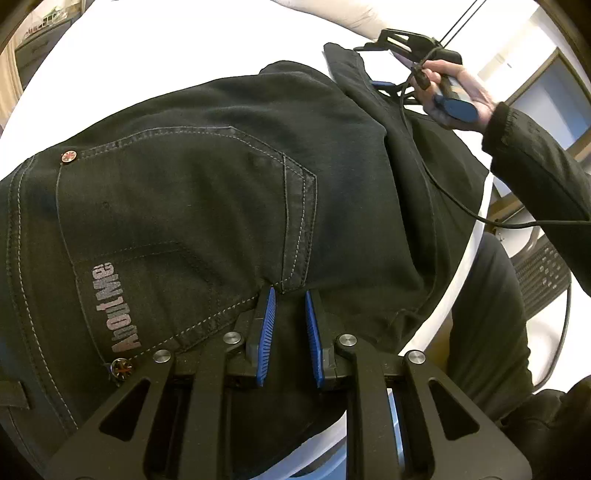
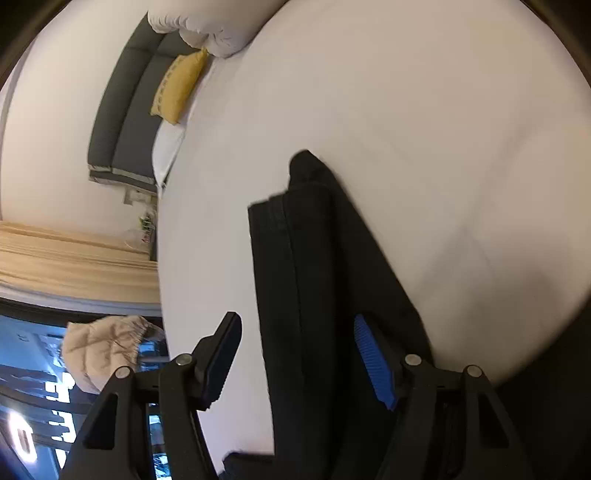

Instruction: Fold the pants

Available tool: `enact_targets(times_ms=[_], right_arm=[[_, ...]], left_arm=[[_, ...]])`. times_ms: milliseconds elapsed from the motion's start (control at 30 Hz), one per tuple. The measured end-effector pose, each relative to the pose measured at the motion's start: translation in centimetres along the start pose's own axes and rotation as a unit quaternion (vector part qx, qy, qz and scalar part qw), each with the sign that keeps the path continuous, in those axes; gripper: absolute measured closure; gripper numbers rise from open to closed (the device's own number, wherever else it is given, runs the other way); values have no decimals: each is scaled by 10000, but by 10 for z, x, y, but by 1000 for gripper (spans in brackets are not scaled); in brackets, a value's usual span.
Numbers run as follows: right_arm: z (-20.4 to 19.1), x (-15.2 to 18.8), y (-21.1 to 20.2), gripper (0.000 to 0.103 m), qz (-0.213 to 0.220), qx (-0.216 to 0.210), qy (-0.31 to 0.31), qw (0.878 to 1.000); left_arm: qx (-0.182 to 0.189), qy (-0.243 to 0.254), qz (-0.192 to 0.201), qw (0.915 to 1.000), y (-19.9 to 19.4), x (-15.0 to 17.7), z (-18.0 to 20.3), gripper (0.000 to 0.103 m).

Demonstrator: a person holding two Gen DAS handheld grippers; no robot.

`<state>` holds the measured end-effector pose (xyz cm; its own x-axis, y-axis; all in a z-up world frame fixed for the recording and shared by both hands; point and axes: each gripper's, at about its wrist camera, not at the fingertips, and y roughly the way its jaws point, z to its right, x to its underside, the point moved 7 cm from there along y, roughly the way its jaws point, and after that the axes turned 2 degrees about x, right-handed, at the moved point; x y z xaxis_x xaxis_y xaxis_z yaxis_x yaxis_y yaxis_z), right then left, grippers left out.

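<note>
Black jeans (image 1: pixel 221 192) with a stitched back pocket and "About Me" print lie on a white bed (image 1: pixel 166 48). My left gripper (image 1: pixel 290 295) rests on the seat of the jeans at the pocket's lower corner, its blue pads a small gap apart with no cloth between them. My right gripper (image 2: pixel 295 328) is wide open around the jeans' leg end (image 2: pixel 314 258), which lies between the fingers on the bed (image 2: pixel 406 110). In the left wrist view the right gripper (image 1: pixel 384 83) is at the far leg end, held by a hand.
A white duvet (image 2: pixel 207 26) and a yellow pillow (image 2: pixel 179 86) lie against a grey headboard (image 2: pixel 122 122). A beige cloth (image 2: pixel 103 350) and curtain are at the left. A black chair (image 1: pixel 543 273) stands past the bed's right edge.
</note>
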<state>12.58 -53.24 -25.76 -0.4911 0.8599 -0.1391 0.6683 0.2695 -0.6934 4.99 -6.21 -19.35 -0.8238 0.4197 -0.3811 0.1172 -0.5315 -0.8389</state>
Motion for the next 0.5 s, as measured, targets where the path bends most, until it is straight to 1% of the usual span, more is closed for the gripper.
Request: enact_targets(times_ms=[33, 67, 100, 133, 167, 233, 267, 300, 333, 367, 433, 500], right_arm=[[-3, -5, 5, 38, 30, -80, 20, 10000], [-2, -8, 7, 47, 51, -87, 56, 9999], [-2, -14, 12, 53, 47, -103, 125, 9999], [-2, -18, 13, 70, 36, -131, 161, 9998], [-2, -20, 15, 94, 3, -145, 174, 9997], [-4, -21, 8, 96, 51, -64, 20, 10000], [-5, -23, -2, 98, 148, -86, -124, 9998], [-8, -24, -18, 98, 357, -167, -218, 9990], [-4, -26, -29, 98, 485, -217, -207, 9984], [1, -28, -47, 98, 650, -311, -131, 9973], [16, -33, -97, 98, 1093, -483, 64, 9928], [36, -42, -145, 98, 1481, -474, 158, 9877]], left_arm=[[12, -6, -11, 10000, 0, 0, -1, 86], [22, -13, -25, 10000, 0, -1, -2, 86], [27, -21, -35, 10000, 0, -1, -3, 86], [27, -13, -50, 10000, 1, -1, -3, 86], [21, -18, -57, 10000, 2, -1, -3, 86], [-8, -26, -73, 10000, 2, -3, -2, 86], [-32, -17, -80, 10000, 3, -3, -2, 86], [-47, -14, -82, 10000, 3, -3, -2, 86], [-63, -9, -84, 9999, 4, -4, -1, 86], [-78, 0, -84, 9999, 4, -4, 0, 86], [-109, 31, -91, 9999, 5, -4, 2, 86], [-135, 49, -106, 9998, 5, -5, 4, 86]])
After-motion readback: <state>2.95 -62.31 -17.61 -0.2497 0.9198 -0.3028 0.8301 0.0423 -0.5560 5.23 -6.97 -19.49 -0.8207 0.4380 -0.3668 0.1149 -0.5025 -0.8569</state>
